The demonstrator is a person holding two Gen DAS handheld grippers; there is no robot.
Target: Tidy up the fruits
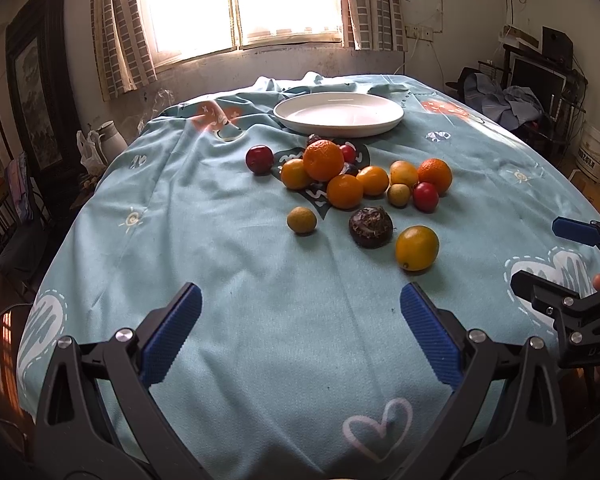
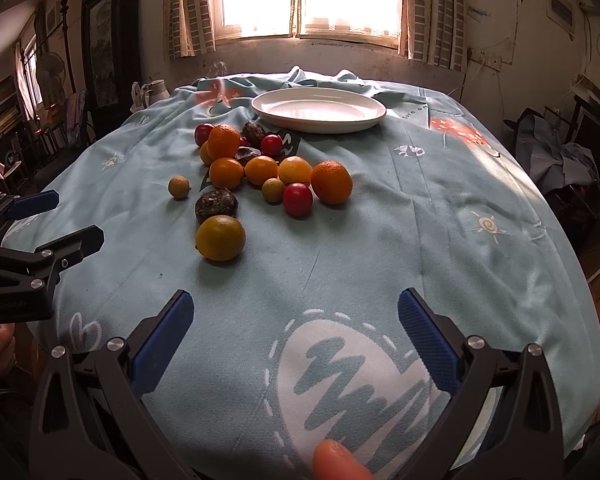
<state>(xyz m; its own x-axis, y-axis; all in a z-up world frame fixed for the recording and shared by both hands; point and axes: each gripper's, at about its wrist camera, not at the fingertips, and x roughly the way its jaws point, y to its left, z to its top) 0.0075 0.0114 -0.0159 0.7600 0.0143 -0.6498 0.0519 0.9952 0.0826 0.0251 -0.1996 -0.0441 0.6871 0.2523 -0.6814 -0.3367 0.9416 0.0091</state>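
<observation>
Two dark fruits [image 1: 315, 139] half hidden behind oranges [image 1: 323, 160].

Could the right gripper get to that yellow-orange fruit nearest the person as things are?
Probably yes. The right gripper is open and empty, and only bare tablecloth lies between it and the nearest yellow-orange fruit, which sits ahead and to its left, with the dark fruit just behind it.

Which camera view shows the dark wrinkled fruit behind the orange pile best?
The right wrist view shows it best: the dark wrinkled fruit sits exposed between the pile and the white plate. In the left wrist view only a sliver peeks out behind the big orange.
</observation>
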